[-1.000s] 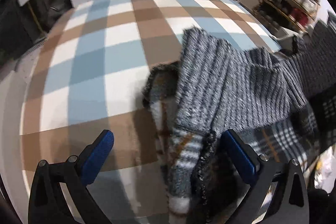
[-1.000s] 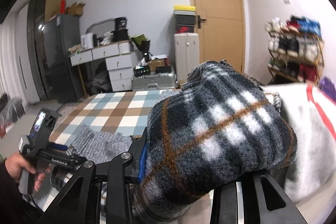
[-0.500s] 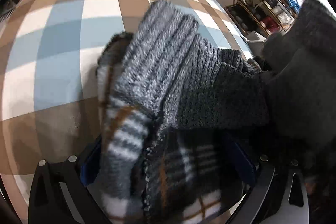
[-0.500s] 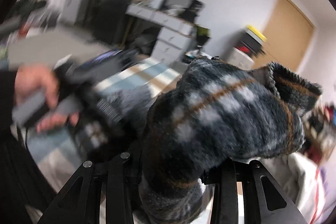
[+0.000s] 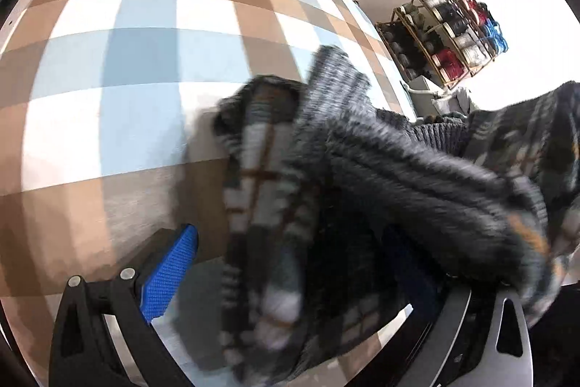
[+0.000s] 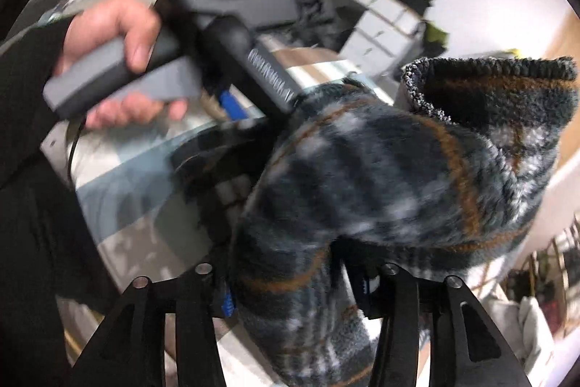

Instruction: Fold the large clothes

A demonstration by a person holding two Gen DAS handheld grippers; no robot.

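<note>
The fold was only partly made, by my reading. The plaid fleece garment (image 5: 264, 191) with its grey ribbed knit part (image 5: 380, 147) hung bunched in the air above the checked bench (image 5: 127, 60), none of it laid flat or squared. In the left wrist view the left gripper (image 5: 286, 263) had its fingers apart, cloth draped between them; the blue pad on the left stood clear of the fabric, so no firm clamp showed. In the right wrist view the right gripper (image 6: 293, 285) was clamped on a thick wad of the same garment (image 6: 380, 176), with the person's left hand (image 6: 116, 35) on its handle beyond. Spreading, aligning edges and laying the garment down all seemed left to do.
</note>
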